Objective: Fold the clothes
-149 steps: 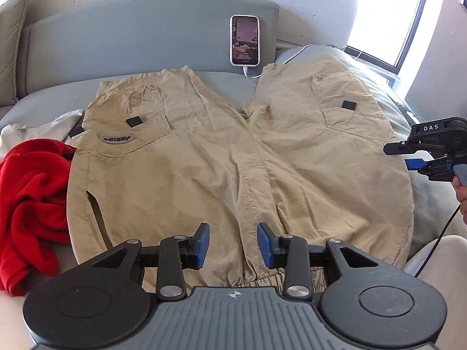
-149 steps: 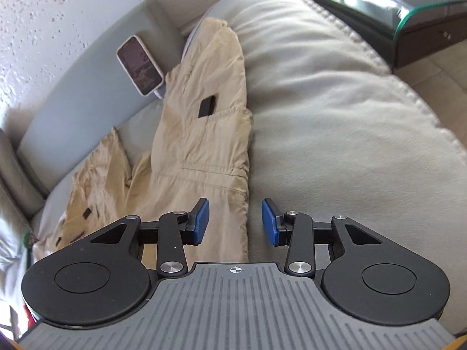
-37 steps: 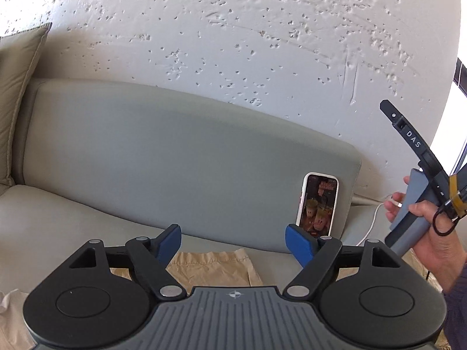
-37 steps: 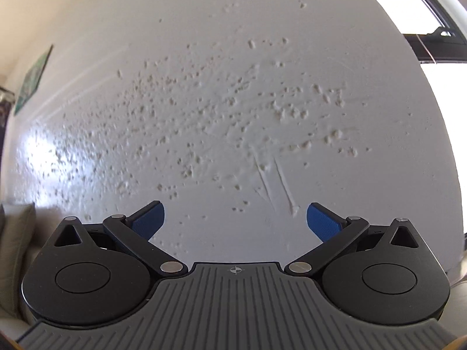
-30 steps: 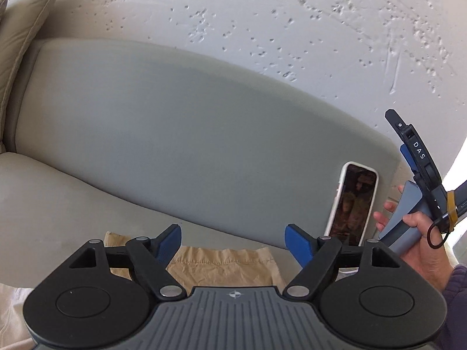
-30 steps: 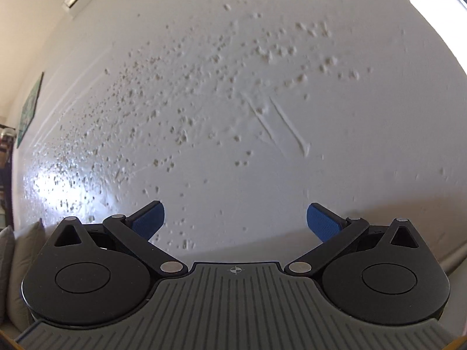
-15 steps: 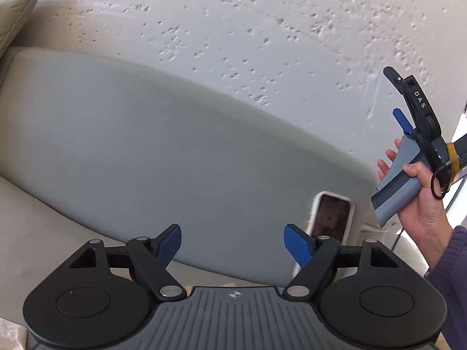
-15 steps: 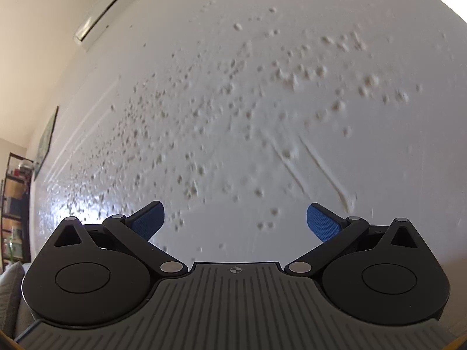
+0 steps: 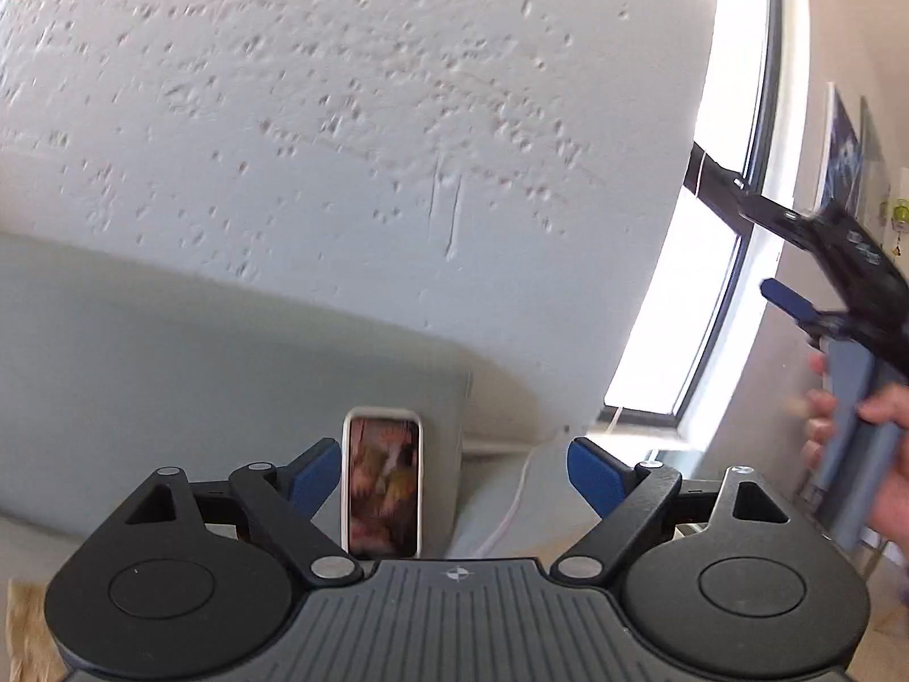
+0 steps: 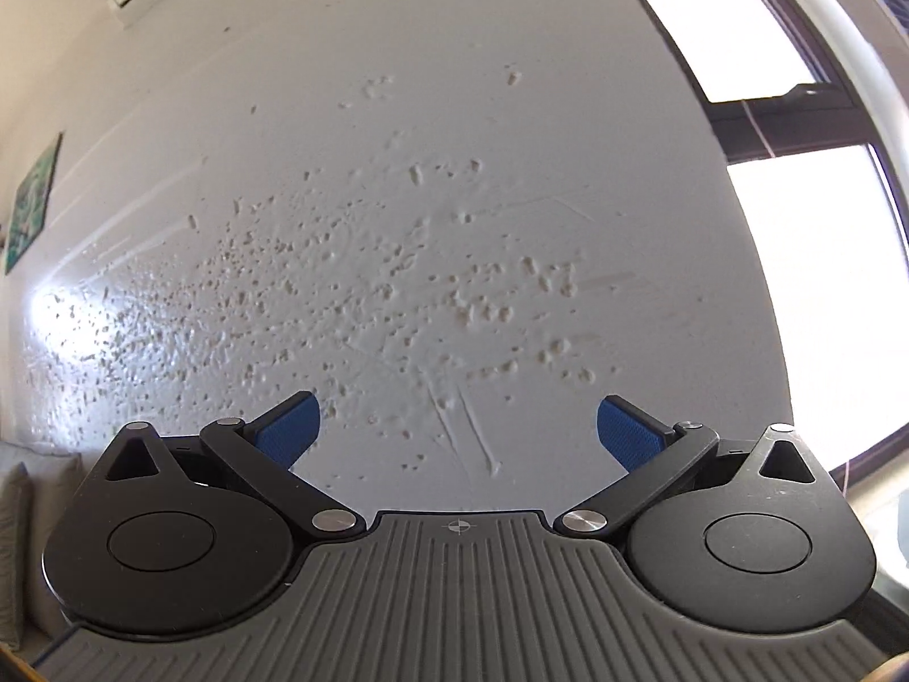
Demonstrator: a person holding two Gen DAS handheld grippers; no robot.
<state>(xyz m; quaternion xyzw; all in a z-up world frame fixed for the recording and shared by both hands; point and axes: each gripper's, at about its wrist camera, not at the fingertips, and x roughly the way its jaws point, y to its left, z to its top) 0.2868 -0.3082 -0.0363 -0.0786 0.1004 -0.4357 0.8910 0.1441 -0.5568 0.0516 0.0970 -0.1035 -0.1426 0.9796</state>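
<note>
Between the left gripper's (image 9: 449,469) wide, empty blue pads, which have just been opening, a propped phone (image 9: 382,491) leans on the sofa back. The right gripper (image 10: 457,432) is equally wide, empty, facing bare wall. Khaki trousers (image 9: 25,625) show only below-left. Five seconds ago both hovered over them; next, return down to grasp.

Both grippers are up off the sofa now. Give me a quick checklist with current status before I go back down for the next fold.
1. left gripper open, nothing between the pads: ok.
2. right gripper open and empty: ok.
3. Beige trousers in view: not ok, only a corner shows.
4. Fold state of the trousers: cannot tell.
5. Phone propped on the sofa back, clear of both grippers: ok.
6. Right wrist camera sees the work: not ok, only wall.
</note>
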